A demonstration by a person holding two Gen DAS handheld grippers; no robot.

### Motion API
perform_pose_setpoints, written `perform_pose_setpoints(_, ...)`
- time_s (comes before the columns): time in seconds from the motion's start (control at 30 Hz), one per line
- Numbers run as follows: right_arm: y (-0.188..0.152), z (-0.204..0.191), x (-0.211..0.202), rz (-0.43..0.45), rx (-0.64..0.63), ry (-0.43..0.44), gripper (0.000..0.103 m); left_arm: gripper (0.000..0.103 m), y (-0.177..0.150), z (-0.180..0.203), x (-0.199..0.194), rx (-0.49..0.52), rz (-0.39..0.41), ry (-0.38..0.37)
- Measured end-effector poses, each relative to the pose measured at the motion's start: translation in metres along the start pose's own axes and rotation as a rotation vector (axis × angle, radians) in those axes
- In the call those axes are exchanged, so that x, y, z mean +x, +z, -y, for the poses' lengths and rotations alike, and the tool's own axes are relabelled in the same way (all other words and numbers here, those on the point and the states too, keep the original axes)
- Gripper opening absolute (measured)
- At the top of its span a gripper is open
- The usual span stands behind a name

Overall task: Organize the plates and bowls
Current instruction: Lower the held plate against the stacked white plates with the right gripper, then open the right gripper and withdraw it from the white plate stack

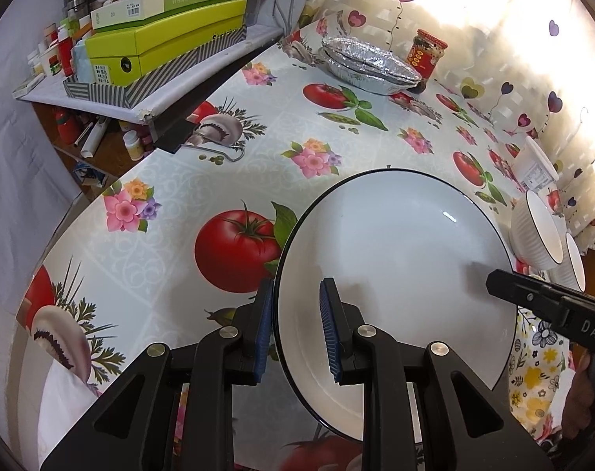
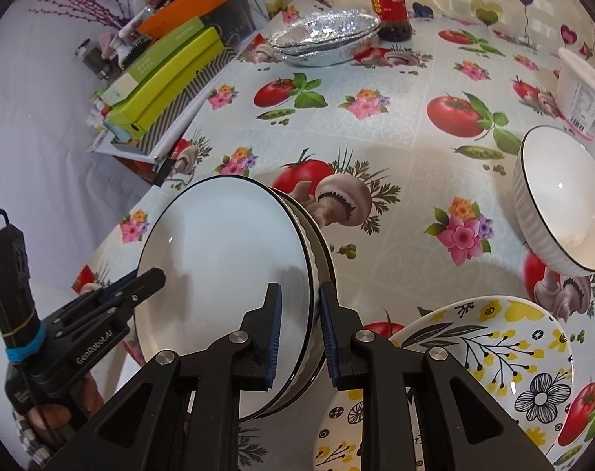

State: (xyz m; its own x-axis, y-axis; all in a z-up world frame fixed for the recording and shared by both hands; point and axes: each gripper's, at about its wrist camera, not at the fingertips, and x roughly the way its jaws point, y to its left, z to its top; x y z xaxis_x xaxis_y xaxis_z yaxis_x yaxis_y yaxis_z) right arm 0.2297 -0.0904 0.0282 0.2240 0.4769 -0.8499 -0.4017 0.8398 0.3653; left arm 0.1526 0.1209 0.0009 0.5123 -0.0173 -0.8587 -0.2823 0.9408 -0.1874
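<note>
Foil trays [image 1: 370,64] and red-labelled jar [image 1: 426,53] behind white plate [image 1: 395,259]

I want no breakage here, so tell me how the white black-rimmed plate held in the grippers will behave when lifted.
Probably stiff and fragile: the white plate looks like glazed ceramic. Likely slippery: its surface shows glossy highlights, and the left gripper holds only its rim. Wide and tilted, it may swing if a grip loosens.
</note>
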Motion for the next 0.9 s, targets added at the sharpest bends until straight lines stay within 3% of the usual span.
perform_pose_setpoints(0.23, 0.0010, 0.0026, -0.0009, -0.032, 0.011, 0.028, 0.021, 0.023, -0.0011, -0.0019, 0.0037, -0.021, -0.015, -0.013)
perform_pose_setpoints(0.47, 0.0009, -0.0017, -0.0024, -0.057, 0.001, 0.033, 0.029, 0.023, -0.0014, -0.0018, 0.0036, -0.019, -0.014, -0.014)
perform_pose_setpoints(0.63, 0.0015, -0.0043, -0.0059, -0.063, -0.016, 0.014, 0.032, 0.023, -0.0032, -0.0031, 0.0045, -0.023, -0.014, -0.012)
perform_pose_setpoints(0.7, 0.0017, -0.0041, -0.0075, -0.061, -0.023, -0.021, 0.038, 0.023, -0.0032, -0.0030, 0.0045, -0.021, -0.014, -0.012)
perform_pose_setpoints(0.9, 0.0008, -0.0034, -0.0076, -0.064, -0.021, -0.009, 0.038, 0.023, -0.0028, -0.0030, 0.0038, -0.022, -0.015, -0.016)
